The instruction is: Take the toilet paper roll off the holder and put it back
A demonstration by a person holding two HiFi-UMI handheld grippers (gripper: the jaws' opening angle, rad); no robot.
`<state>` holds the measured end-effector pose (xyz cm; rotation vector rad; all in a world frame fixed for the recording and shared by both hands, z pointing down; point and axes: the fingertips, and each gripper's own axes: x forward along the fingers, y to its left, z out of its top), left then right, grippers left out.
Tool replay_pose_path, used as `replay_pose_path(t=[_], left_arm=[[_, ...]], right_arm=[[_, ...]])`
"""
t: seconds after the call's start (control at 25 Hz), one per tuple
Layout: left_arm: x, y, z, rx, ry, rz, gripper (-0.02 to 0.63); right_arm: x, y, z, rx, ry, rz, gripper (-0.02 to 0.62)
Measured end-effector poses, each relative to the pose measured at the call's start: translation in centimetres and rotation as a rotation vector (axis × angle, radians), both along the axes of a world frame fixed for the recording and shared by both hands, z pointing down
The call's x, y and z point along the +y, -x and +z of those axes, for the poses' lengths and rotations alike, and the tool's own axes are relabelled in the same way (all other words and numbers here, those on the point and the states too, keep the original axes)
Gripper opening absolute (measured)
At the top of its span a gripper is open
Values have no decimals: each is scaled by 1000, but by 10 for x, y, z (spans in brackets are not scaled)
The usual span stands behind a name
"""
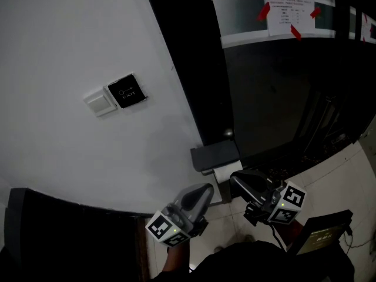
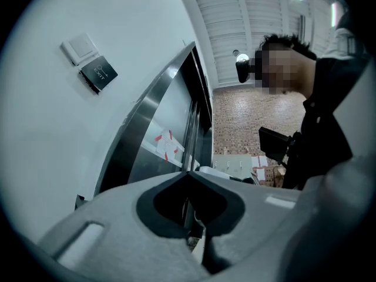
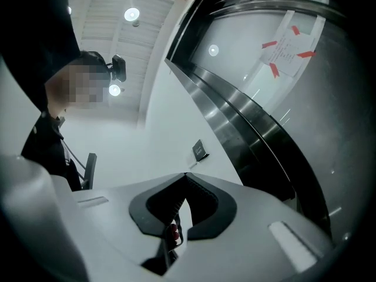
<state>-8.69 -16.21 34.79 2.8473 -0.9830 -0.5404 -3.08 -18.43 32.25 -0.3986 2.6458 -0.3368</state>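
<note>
A dark grey holder (image 1: 214,155) is fixed low on the white wall, with the white toilet paper roll (image 1: 227,173) hanging just under its cover. My left gripper (image 1: 207,191) points up at the roll from below and to its left, a short way off. In the left gripper view its tips (image 2: 188,174) meet with nothing between them. My right gripper (image 1: 235,180) sits just right of the roll, close to its end. Its jaws (image 3: 187,175) are shut and empty. Whether either gripper touches the roll, I cannot tell.
A black exit button (image 1: 127,90) and a white switch (image 1: 100,103) sit higher on the wall. A dark glass door with a taped notice (image 1: 288,10) stands to the right. A dark box (image 1: 323,234) rests on the tiled floor at the lower right.
</note>
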Motion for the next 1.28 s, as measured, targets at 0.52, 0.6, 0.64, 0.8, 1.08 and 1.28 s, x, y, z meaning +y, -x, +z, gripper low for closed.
replay_pose_path(t=[0.52, 0.6, 0.64, 0.8, 1.08, 1.28], left_arm=[[1, -5, -1, -7, -4, 16, 0], [2, -4, 0, -10, -3, 16, 0], [2, -4, 0, -9, -2, 17, 0], [2, -5, -6, -1, -10, 20, 0], [5, -6, -8, 5, -19, 26, 0], [7, -4, -5, -2, -10, 22, 0]], right_arm=[[-2, 0, 5, 23, 8, 21, 0], [-2, 0, 5, 21, 11, 23, 0], [-2, 0, 4, 20, 11, 24, 0], [-3, 1, 3, 22, 20, 19, 0], [-1, 2, 4, 25, 13, 24, 0], [3, 2, 5, 28, 21, 24, 0]])
